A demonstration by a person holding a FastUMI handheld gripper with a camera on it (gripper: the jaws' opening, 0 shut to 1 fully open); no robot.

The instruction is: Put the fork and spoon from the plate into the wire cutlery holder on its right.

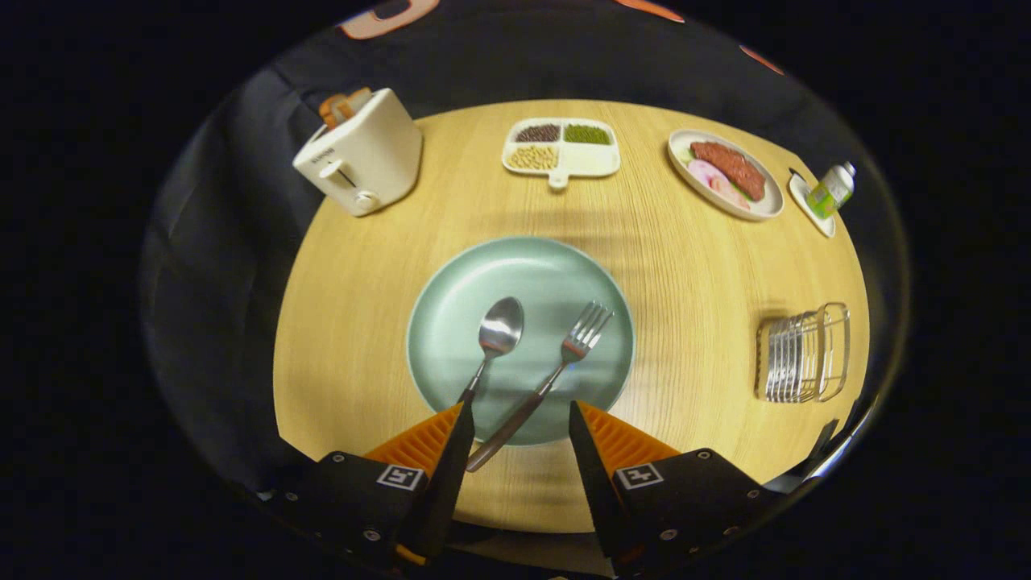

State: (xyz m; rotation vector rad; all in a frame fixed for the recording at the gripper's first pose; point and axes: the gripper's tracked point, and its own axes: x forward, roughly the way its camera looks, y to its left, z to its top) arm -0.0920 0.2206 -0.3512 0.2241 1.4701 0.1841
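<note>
A round, light wooden counter with a fine straight grain carries everything, and dark cloth hangs behind it as the booth's wall.

Far beyond the gripper, to its left, stands a cream two-slot toaster with bread in its slots. Straight ahead at the far side lies a white divided dish with dark, green and pale beans in three of its sections. Further right is an oval white plate of sliced red and pink meat, and past it a small white tray with a small green-labelled bottle on it.

The gripper is spread wide and holds nothing. Just ahead of its fingers sits a round pale-green plate. On it lie a steel spoon and a steel fork, side by side and apart. Both have their heads away from the gripper and lean slightly rightward. The spoon's handle ends by the left finger; the fork's dark handle overhangs the plate's near rim and ends between the fingers.

The chrome wire cutlery holder stands well to the right of the plate, with bare counter between them.
</note>
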